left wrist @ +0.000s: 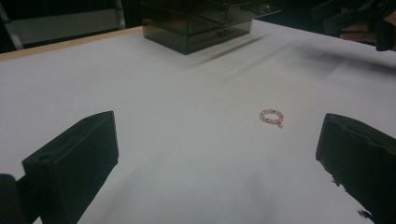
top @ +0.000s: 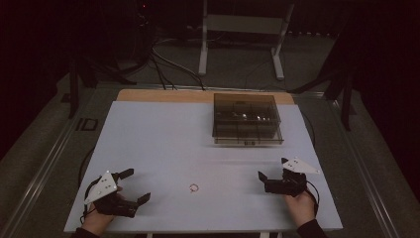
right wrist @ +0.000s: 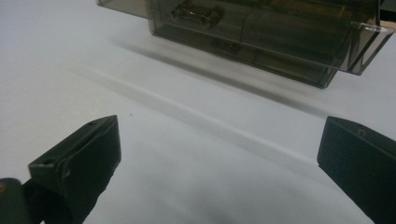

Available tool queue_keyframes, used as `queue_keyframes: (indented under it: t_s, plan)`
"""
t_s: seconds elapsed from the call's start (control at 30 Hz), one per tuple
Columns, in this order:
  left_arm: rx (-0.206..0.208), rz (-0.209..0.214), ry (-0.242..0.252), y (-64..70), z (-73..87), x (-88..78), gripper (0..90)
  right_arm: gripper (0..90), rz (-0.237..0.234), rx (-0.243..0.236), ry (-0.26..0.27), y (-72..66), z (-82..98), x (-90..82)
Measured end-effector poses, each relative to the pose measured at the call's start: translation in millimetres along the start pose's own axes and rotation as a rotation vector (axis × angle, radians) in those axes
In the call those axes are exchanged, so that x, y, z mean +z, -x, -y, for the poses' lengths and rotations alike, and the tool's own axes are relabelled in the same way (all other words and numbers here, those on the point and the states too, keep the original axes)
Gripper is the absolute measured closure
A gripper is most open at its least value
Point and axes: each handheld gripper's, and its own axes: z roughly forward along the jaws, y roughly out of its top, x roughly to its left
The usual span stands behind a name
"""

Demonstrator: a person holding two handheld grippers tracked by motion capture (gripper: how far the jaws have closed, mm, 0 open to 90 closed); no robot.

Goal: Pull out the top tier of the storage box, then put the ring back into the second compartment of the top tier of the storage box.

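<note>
A small pink beaded ring [top: 193, 187] lies on the white table top [top: 163, 144] near the front middle; in the left gripper view the ring [left wrist: 272, 116] sits ahead, nearer the right jaw. My left gripper [top: 134, 185] rests at the front left, open and holding nothing, its jaws [left wrist: 215, 154] wide apart. At the front right my right gripper [top: 272, 168] is open too, with nothing between its jaws [right wrist: 219, 149], facing a smoky clear plastic drawer box [right wrist: 261, 32]. That box [top: 246, 118] stands at the back right of the table.
A wooden strip [top: 163, 95] runs along the table's far edge. Beyond it are dark floor, cables [top: 163, 64] and a white stand [top: 242, 29]. The right hand and its gripper [left wrist: 359, 23] appear far off in the left gripper view.
</note>
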Motion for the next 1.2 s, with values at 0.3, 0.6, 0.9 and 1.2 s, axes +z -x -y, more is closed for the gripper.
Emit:
queue_keyframes:
  t_s: [0.3, 0.6, 0.9, 1.2]
  plan:
    - [0.0, -0.004, 0.0, 1.7, 0.3, -1.2, 0.0, 0.0, 0.009, 0.019, 0.013, 1.7, 1.5, 2.9]
    - [0.0, -0.003, -0.005, 0.9, 0.6, -0.4, 0.0, 0.0, 0.006, 0.021, 0.018, 1.8, 1.6, 2.8]
    - [0.001, 0.001, -0.004, 0.7, 0.2, 0.8, 0.0, 0.0, 0.01, 0.016, 0.022, 1.8, 2.1, 1.3]
    - [0.001, 0.001, -0.005, 0.7, 0.2, 0.6, 0.0, 0.0, 0.003, 0.011, 0.025, 1.0, 1.5, 1.1]
